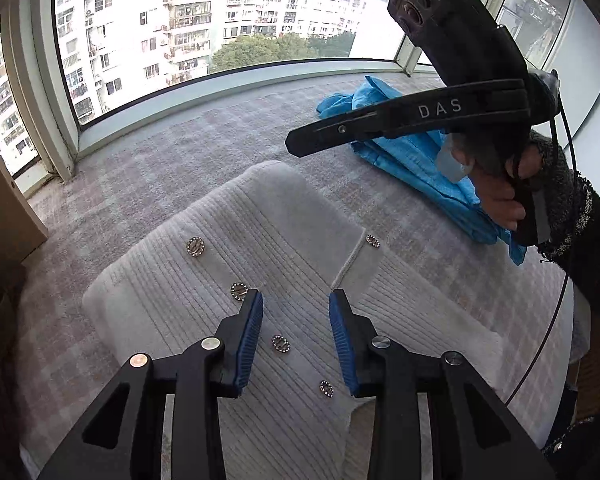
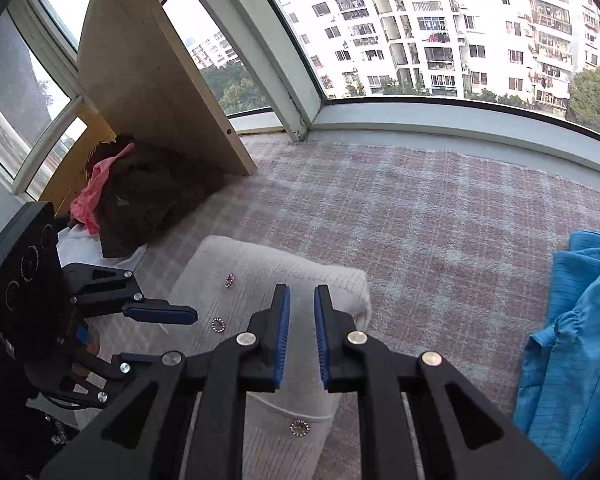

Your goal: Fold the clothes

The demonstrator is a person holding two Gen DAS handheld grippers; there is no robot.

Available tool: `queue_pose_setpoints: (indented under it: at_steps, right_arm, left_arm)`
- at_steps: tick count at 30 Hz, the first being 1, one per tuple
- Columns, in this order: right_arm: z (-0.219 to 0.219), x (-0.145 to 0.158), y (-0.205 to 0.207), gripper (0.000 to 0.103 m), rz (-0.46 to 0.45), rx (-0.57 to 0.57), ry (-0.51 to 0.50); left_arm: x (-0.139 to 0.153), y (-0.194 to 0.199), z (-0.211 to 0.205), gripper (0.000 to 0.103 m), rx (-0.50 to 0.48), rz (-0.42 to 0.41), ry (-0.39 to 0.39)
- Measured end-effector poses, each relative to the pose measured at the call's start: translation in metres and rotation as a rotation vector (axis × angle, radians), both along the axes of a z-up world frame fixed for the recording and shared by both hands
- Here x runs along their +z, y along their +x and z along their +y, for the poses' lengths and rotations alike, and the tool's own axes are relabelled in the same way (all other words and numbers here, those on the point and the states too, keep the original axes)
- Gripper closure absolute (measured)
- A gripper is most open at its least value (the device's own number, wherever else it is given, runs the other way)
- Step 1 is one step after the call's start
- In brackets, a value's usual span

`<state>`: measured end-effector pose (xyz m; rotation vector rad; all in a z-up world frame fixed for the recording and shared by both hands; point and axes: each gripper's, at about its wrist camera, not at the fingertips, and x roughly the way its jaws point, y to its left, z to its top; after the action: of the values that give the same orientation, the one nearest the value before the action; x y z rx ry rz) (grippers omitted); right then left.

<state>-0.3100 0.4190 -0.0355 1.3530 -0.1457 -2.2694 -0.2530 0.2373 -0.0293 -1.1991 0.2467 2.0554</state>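
A white ribbed cardigan (image 1: 284, 220) with round jewelled buttons lies partly folded on the checked carpet. My left gripper (image 1: 296, 296) hovers just over its button front, open, with nothing between the blue pads. In the right wrist view the same cardigan (image 2: 260, 264) lies below my right gripper (image 2: 302, 288). Its pads stand a narrow gap apart and no cloth is pinched between them. From the left wrist view the right gripper (image 1: 300, 144) hangs in the air above the carpet, held by a hand in a dark knit sleeve.
A crumpled blue garment (image 1: 420, 168) lies on the carpet to the right (image 2: 572, 320). A heap of dark and pink clothes (image 2: 140, 200) sits by a leaning wooden board (image 2: 148, 72) at the left. A low window ledge (image 1: 220, 92) bounds the carpet at the back.
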Motion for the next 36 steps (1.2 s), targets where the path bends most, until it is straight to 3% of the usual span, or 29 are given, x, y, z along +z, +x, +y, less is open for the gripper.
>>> queue_pose_setpoints:
  at_steps: [2, 4, 6, 9, 13, 16, 18, 21, 23, 24, 30, 34, 36]
  right_arm:
    - [-0.006, -0.022, -0.006, 0.089, -0.031, -0.012, 0.105]
    - [0.011, -0.03, -0.007, 0.085, -0.068, -0.071, 0.02]
    - [0.021, -0.019, -0.003, 0.085, -0.088, -0.093, -0.005]
    - [0.025, 0.007, 0.02, 0.084, -0.044, -0.118, -0.003]
    - [0.008, 0.022, 0.068, 0.083, -0.015, -0.089, -0.01]
    - [-0.01, 0.0, 0.099, 0.069, -0.041, -0.083, 0.071]
    - [-0.018, -0.021, 0.116, 0.061, -0.062, -0.101, 0.16]
    - [-0.01, -0.033, 0.125, 0.046, -0.08, -0.203, 0.114]
    - [0.002, -0.027, 0.127, 0.046, -0.132, -0.283, 0.066]
    - [0.007, -0.02, 0.131, 0.046, -0.14, -0.319, 0.061]
    - [0.003, 0.018, 0.181, 0.046, -0.051, -0.35, 0.063]
    - [-0.014, -0.007, 0.194, 0.046, -0.105, -0.285, 0.156]
    - [-0.017, -0.027, 0.193, 0.046, -0.163, -0.263, 0.227]
  left_arm:
    - [0.006, -0.009, -0.022, 0.07, 0.095, 0.01, 0.032]
    - [-0.005, -0.02, -0.038, 0.069, 0.148, -0.058, 0.059]
    - [-0.031, -0.025, -0.037, 0.068, 0.134, -0.104, 0.0]
    - [-0.03, -0.017, -0.034, 0.067, 0.109, -0.064, -0.018]
    - [-0.012, 0.002, -0.053, 0.066, 0.137, -0.087, 0.042]
    - [-0.003, 0.018, -0.069, 0.065, 0.166, -0.108, 0.092]
    - [-0.013, 0.033, -0.069, 0.065, 0.174, -0.148, 0.103]
    - [-0.043, 0.055, -0.052, 0.052, 0.153, -0.196, 0.03]
    - [-0.045, 0.068, -0.042, 0.046, 0.149, -0.111, -0.026]
    - [-0.041, 0.072, -0.038, 0.045, 0.146, -0.11, -0.051]
    - [-0.004, 0.097, -0.079, 0.044, 0.218, -0.156, 0.054]
    - [-0.011, 0.116, -0.092, 0.044, 0.243, -0.208, 0.117]
    - [-0.025, 0.123, -0.078, 0.044, 0.215, -0.216, 0.082]
